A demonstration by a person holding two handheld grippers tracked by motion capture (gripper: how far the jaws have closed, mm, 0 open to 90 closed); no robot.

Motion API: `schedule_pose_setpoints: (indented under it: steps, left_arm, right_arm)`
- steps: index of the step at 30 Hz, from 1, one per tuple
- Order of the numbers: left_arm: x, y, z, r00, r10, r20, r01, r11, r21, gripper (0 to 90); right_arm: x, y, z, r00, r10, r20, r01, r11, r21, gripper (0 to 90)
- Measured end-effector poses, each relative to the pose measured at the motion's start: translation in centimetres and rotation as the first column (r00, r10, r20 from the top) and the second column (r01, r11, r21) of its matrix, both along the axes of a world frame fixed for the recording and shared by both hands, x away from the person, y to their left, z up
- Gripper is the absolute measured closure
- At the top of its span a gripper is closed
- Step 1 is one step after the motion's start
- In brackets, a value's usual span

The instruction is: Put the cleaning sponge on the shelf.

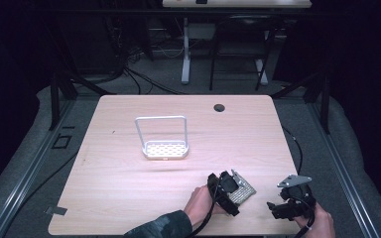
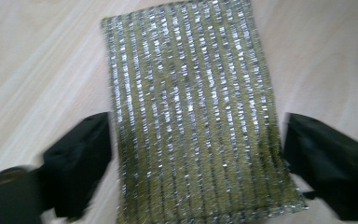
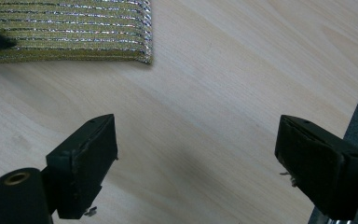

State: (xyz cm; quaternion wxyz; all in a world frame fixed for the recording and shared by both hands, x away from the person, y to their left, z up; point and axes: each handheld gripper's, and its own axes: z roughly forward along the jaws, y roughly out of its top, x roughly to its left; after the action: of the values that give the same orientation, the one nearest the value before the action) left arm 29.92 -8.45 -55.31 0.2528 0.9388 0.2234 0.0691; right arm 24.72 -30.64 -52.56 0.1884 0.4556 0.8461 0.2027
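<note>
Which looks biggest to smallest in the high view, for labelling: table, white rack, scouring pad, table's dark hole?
1. table
2. white rack
3. scouring pad, partly hidden by the left hand-held gripper, so its full size is unsure
4. dark hole

No readable text, labels, brands, numbers or signs anywhere.

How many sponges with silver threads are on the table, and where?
1. The sponge lies flat near the table's front edge, between the jaws of the left tongs, left of the right tongs. The white rack holds none; I see no hidden one.
</note>
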Motion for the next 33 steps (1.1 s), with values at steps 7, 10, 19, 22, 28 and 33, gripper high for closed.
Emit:
schedule_pose_setpoints:
  steps: [7,10,19,22,28,33]
  left_arm:
    - [-0.2,-0.5,-0.8,0.9999,-0.014,0.004,0.014,0.9989,0.044,2.2]
    - [0.0,-0.4,-1.3,0.9999,-0.008,-0.015,0.009,0.9989,0.046,5.0]
    - [0.0,-0.2,-1.1,0.9996,-0.013,-0.024,0.014,0.9991,0.041,11.3]
    - [-0.3,-0.1,-0.9,0.9995,-0.025,-0.022,0.026,0.999,0.037,16.4]
    - [-0.5,0.0,-0.7,0.999,-0.041,-0.017,0.041,0.9989,0.023,26.1]
    - [-0.7,0.2,-0.3,0.9984,-0.054,-0.019,0.054,0.9985,0.005,28.2]
  right_arm:
    - [0.0,0.0,0.0,1.0,0.001,0.001,-0.001,1.0,-0.003,12.3]
    - [0.0,0.0,0.1,1.0,0.001,0.006,-0.001,1.0,-0.002,12.3]
    - [0.0,0.0,0.0,1.0,0.003,0.006,-0.003,1.0,-0.005,12.5]
    - [0.0,0.0,0.0,1.0,0.006,0.002,-0.006,1.0,-0.007,12.5]
    - [0.0,0.0,0.1,1.0,0.001,0.004,-0.001,1.0,-0.002,12.6]
    - [0.0,-0.1,0.1,1.0,0.001,0.002,-0.001,1.0,-0.009,12.7]
